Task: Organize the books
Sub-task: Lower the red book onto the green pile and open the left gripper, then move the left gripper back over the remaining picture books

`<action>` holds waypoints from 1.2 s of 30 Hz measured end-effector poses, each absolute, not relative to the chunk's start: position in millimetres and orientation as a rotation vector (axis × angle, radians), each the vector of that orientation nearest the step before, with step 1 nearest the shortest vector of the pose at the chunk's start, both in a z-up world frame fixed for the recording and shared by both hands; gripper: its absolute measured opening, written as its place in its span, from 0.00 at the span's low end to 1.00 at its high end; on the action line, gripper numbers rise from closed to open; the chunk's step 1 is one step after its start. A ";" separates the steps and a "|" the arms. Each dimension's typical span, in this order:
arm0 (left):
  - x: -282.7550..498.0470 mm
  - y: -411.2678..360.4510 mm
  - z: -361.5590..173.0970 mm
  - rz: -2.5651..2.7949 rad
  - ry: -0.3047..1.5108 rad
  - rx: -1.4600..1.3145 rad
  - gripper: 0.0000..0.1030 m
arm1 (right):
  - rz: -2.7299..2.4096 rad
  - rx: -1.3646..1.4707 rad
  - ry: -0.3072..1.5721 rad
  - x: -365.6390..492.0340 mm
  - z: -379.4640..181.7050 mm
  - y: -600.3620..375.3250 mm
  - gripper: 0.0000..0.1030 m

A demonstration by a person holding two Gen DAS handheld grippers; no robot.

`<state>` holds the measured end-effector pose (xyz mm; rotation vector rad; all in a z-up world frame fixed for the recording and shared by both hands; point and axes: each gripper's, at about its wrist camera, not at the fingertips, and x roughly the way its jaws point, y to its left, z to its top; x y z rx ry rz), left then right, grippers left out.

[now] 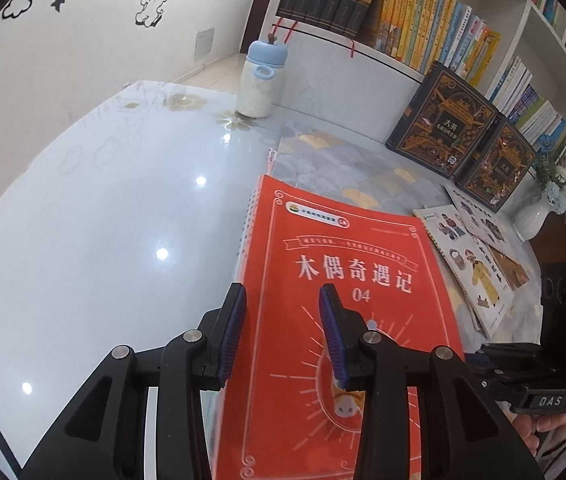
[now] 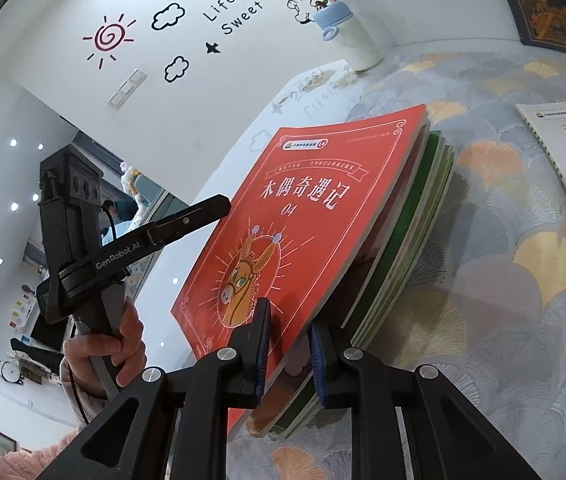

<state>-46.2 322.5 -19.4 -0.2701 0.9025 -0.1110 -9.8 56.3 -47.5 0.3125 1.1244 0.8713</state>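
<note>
A red book [image 1: 347, 320] marked 04 lies on top of a stack of thin books [image 2: 411, 248] on the patterned mat. My right gripper [image 2: 289, 354] is shut on the red book [image 2: 283, 240] and lifts its near edge off the stack. My left gripper [image 1: 281, 332] is open above the red book's left edge, with one finger [image 1: 231, 332] past the spine and the other over the cover. The left gripper also shows in the right wrist view [image 2: 203, 216], at the book's far side.
Picture books [image 1: 471, 256] lie loose on the mat to the right. Two dark ornate books [image 1: 463, 140] lean against the bookshelf [image 1: 423, 20]. A blue-lidded bottle [image 1: 261, 80] stands at the back of the glossy table [image 1: 103, 220]. A white vase [image 1: 533, 216] stands at far right.
</note>
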 end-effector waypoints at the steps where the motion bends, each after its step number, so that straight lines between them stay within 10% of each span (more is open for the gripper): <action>1: -48.1 320.7 -16.2 -0.109 0.901 -0.266 0.34 | 0.865 0.323 1.126 -8.5 -47.4 55.5 0.19; 10: -64.4 298.7 21.7 -0.105 0.848 -0.239 0.39 | 0.841 0.378 1.148 -10.9 -38.3 39.5 0.55; 36: -49.4 345.4 -17.1 -0.029 0.924 -0.295 0.41 | 0.754 -0.243 1.165 -17.3 -29.1 104.1 0.62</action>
